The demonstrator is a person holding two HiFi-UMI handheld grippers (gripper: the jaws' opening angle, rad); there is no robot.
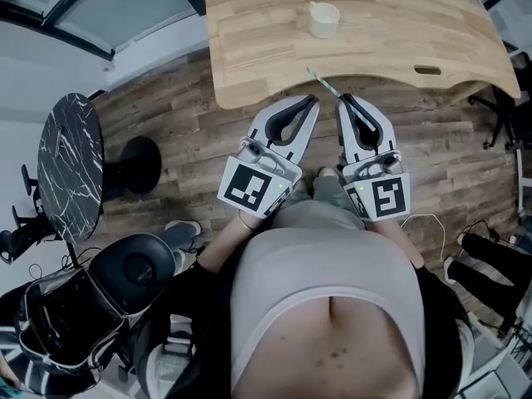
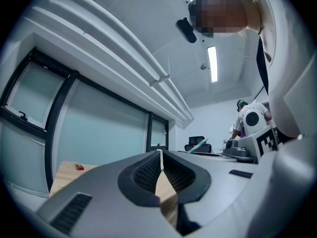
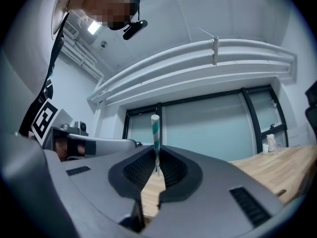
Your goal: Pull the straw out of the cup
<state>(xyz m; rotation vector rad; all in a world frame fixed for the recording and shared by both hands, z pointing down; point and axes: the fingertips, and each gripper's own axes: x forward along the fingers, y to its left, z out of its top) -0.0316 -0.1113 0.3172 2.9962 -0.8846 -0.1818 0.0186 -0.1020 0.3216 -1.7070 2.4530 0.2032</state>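
Closest to the head camera is the person's middle (image 1: 324, 306) in a light top, standing on a wood-plank floor (image 1: 183, 106). A black chair (image 1: 133, 264) and a round, black, marble-patterned table (image 1: 71, 160) sit off to their left. Held out side by side ahead of the body, the left hand-held gripper (image 1: 312, 100) has its jaws brought together on nothing. The right hand-held gripper (image 1: 343, 98) is clamped on the straw (image 1: 324, 82), whose free end slants over the near edge of the pale wooden worktop (image 1: 399, 32). Farther back on that worktop stands the cream cup (image 1: 324, 19), well apart from the straw, which is clear of it. The right gripper view adds what the head view cannot. The straw is white with teal stripes and rises upright from the pinch between the ribbed pads (image 3: 138, 170), with frosted windows (image 3: 213, 128) in black frames behind. The left gripper view shows its own tips meeting and the striped straw poking out beyond them to the right. It also shows a small red object (image 2: 79, 166) lying on the worktop and a strip light (image 2: 213, 63) on the ceiling. At the far end of the room stands another person (image 2: 242, 118), partly hidden by the other gripper's marker cube.
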